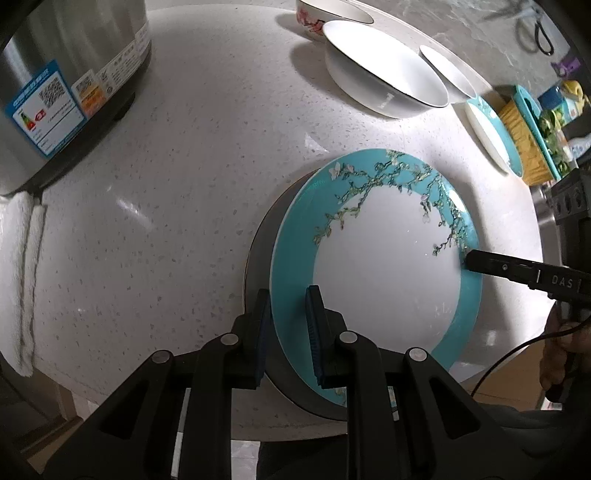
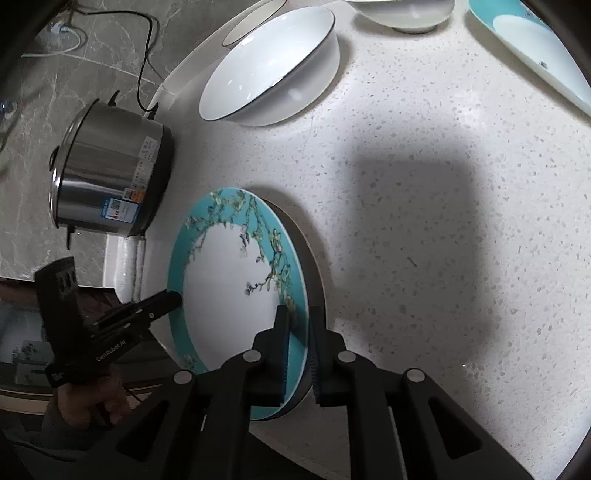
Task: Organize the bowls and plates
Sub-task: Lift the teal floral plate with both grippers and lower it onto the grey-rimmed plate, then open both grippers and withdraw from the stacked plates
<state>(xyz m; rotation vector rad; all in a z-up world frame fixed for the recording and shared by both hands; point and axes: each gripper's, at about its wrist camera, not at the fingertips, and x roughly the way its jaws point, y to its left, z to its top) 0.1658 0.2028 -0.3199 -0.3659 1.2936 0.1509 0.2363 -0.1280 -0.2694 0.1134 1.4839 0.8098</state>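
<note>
Speckled counter [image 1: 184, 184]; right tool [image 2: 297, 343] marked "DAS", gripping teal plate [image 1: 388, 266].

A round plate [image 1: 384, 266] with a wide teal rim, a white centre and a flowering-branch pattern is lifted and tilted above the speckled counter near its front edge, casting a dark shadow beneath. Farther back sits a large white bowl [image 1: 384, 70] with a thin dark rim, upright. Beside it are a smaller white bowl [image 1: 448, 72], a pink-flowered bowl [image 1: 314, 18] and a second teal plate [image 1: 493, 134].
</note>
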